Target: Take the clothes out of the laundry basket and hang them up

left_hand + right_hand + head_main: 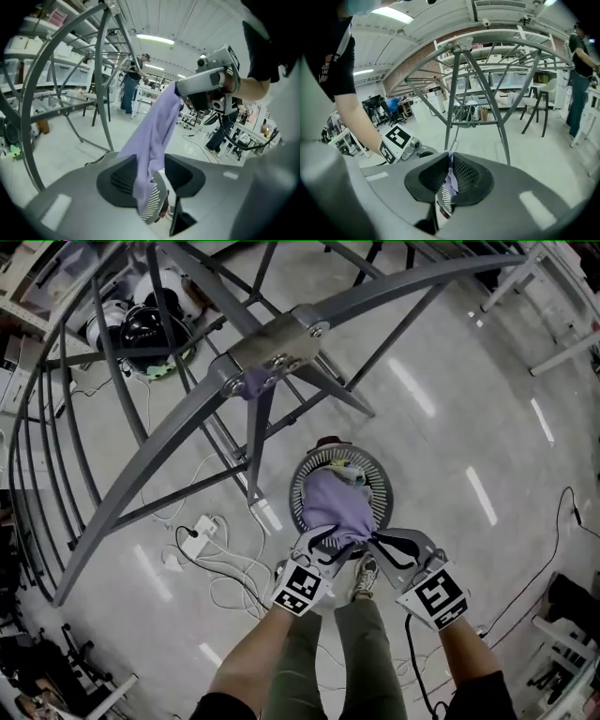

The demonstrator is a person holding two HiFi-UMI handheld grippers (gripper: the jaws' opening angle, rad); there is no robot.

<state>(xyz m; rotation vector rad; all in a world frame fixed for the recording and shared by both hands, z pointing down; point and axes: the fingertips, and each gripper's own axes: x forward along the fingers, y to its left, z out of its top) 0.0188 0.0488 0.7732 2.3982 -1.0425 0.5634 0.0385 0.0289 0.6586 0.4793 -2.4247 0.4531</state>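
Over basket (298, 488), head view: cloth (336, 507) hangs btwn left gripper (326, 542) & right gripper (381, 541). Left gripper view: jaws clamp cloth. Right gripper view: jaws pinch its edge. Spread it taut before draping over rack (281, 338).

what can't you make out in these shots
- Head view: inside of the round grey slatted laundry basket, hidden by the lilac fabric garment.
- All views: the garment's type; it hangs bunched between left gripper and right gripper.
- Head view: other clothes in the basket, too small to identify.
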